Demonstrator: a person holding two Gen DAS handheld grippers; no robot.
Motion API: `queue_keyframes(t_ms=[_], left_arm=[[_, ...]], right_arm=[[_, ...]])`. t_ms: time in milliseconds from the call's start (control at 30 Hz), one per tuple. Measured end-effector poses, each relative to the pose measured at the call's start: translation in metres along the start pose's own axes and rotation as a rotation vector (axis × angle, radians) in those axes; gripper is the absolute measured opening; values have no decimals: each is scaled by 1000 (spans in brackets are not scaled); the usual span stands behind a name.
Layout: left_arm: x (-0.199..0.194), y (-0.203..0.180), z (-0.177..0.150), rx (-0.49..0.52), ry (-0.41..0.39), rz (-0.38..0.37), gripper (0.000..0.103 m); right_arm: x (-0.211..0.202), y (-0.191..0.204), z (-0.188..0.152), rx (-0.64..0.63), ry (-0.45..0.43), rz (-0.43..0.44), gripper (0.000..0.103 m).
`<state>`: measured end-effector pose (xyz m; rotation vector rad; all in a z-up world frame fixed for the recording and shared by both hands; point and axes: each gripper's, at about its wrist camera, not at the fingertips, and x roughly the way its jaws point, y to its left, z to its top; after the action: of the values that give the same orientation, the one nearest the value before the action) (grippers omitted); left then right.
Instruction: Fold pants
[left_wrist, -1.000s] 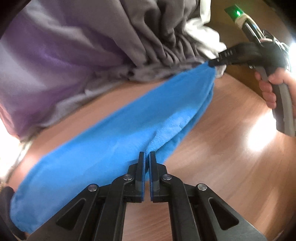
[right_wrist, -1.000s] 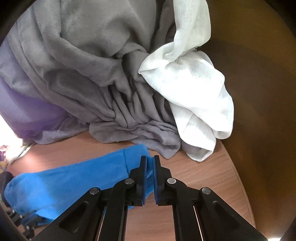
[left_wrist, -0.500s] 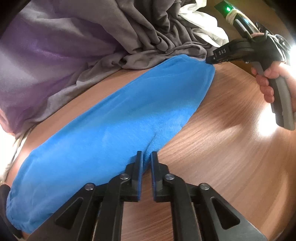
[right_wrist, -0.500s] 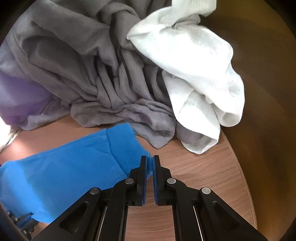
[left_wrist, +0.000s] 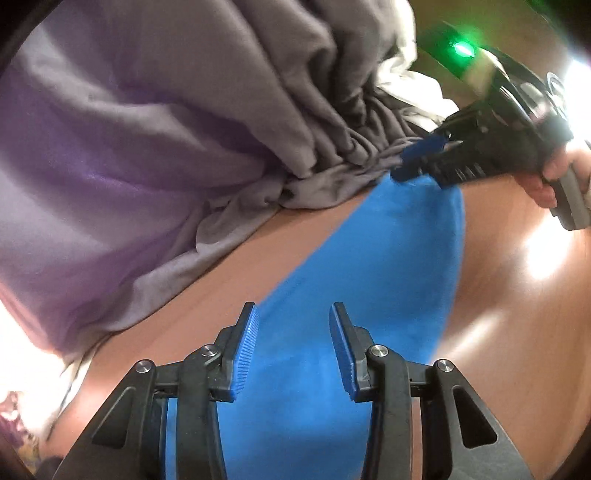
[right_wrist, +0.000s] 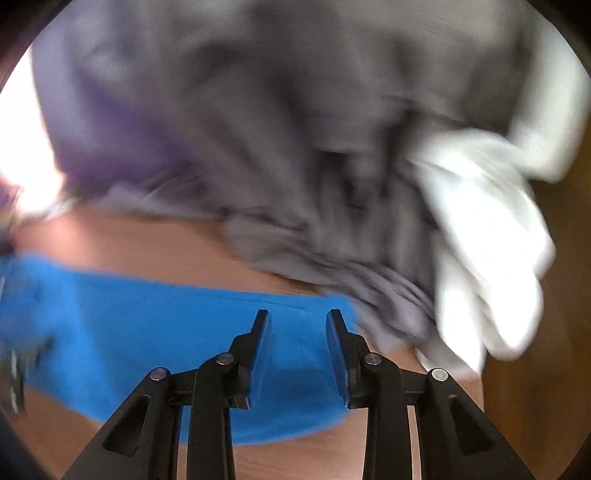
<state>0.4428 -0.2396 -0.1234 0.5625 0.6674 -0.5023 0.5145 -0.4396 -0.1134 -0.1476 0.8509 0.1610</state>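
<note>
The blue pants (left_wrist: 388, 266) lie folded as a long strip on the wooden table (left_wrist: 517, 332). My left gripper (left_wrist: 293, 328) is open and empty, just above one end of the strip. My right gripper (right_wrist: 298, 332) is open and empty above the other end of the blue pants (right_wrist: 147, 332). The right gripper also shows in the left wrist view (left_wrist: 417, 158), held by a hand, jaws apart at the far end of the strip. The right wrist view is blurred by motion.
A heap of grey cloth (left_wrist: 258, 110) lies right behind the pants, with purple cloth (left_wrist: 74, 166) to its left. In the right wrist view the grey cloth (right_wrist: 295, 129) fills the back and a white cloth (right_wrist: 487, 240) lies at the right. The table edge (right_wrist: 517, 406) curves at the right.
Both grippers were shut on the ends of the blue pants; now both have opened and let go, and the pants lie on the table. Both grippers have drawn back slightly.
</note>
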Motion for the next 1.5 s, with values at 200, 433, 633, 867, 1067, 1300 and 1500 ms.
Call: queue_keyframes(t_ms=[200,433,633,867,1067,1300,1500], left_arm=[[34,34,5,-2,51,-158,36],[76,54,8,-20,151,-310,27],[92,57,10,-42,210,-390,17],[95,51,12,-23,226,-394,11],[103,54,17,-43,236,-401,7],[82,64,30,-61,170,-364,7],[94,66,28,-51,189,-343,7]], right_arm=[[24,53,21,-332,38,172,32],[51,79,36,-520,121,285,32],[69,73,38,-536,196,336,32],[78,66,36,-537,251,365,31],[77,69,35,-568,260,383,14],[57,76,35,-589,181,312,9],[56,78,40,-596,168,280,9]])
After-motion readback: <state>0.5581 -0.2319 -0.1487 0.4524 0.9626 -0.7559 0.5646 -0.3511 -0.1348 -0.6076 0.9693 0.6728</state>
